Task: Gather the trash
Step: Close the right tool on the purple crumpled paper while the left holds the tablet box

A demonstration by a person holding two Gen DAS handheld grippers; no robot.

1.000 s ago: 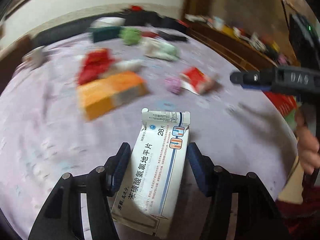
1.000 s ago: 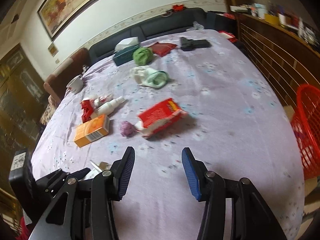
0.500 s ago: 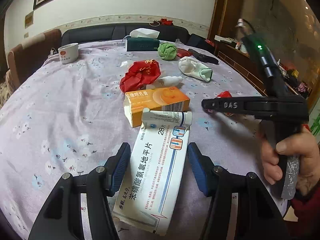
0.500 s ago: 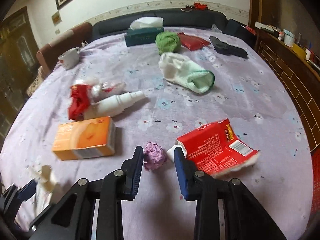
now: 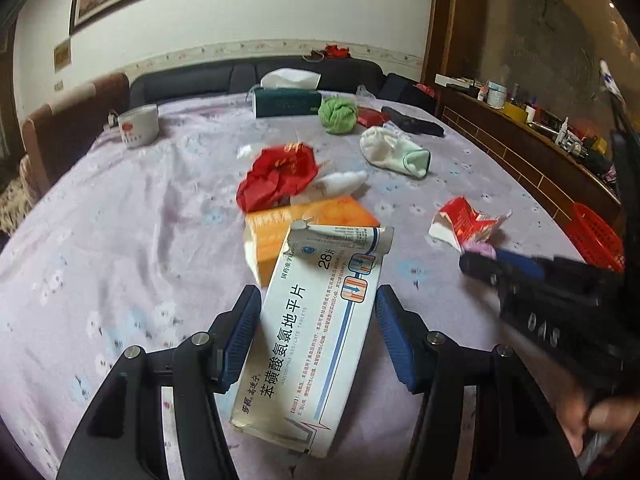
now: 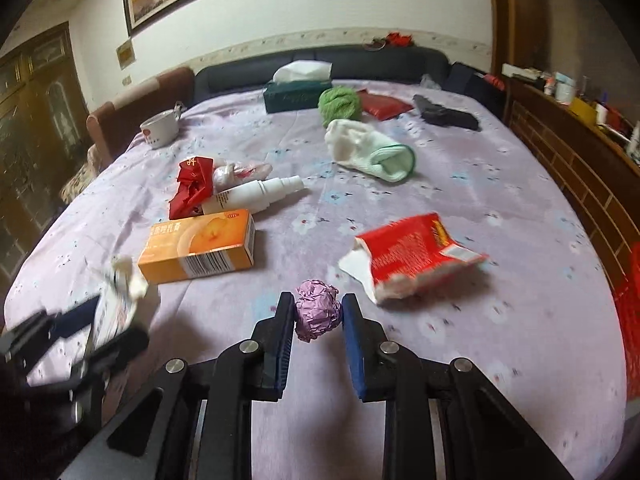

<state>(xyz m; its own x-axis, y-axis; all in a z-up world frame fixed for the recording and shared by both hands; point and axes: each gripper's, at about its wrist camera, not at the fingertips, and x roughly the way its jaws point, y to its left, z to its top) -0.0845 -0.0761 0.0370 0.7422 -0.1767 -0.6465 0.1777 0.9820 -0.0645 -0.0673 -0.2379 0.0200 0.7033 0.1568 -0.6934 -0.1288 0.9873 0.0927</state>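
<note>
My left gripper (image 5: 318, 308) is shut on a white medicine box (image 5: 316, 336) with blue print, held above the purple tablecloth. My right gripper (image 6: 318, 312) has its jaws closed around a crumpled purple paper ball (image 6: 318, 310) on the cloth; it also shows at the right of the left wrist view (image 5: 486, 254). A torn red packet (image 6: 416, 256) lies just right of the ball. An orange box (image 6: 200, 246), a white spray bottle (image 6: 252, 196) and a crumpled red wrapper (image 6: 192, 184) lie to the left.
Farther back lie a white and green sock (image 6: 372, 152), a green cloth ball (image 6: 340, 104), a tissue box (image 6: 298, 90), a mug (image 6: 160, 130) and a black item (image 6: 446, 116). A red basket (image 5: 596, 236) stands off the table's right edge. A wooden shelf (image 6: 568, 148) runs along the right.
My right gripper moved forward and closed around the purple paper ball. My left gripper kept its hold on the white box while its view steadied.
</note>
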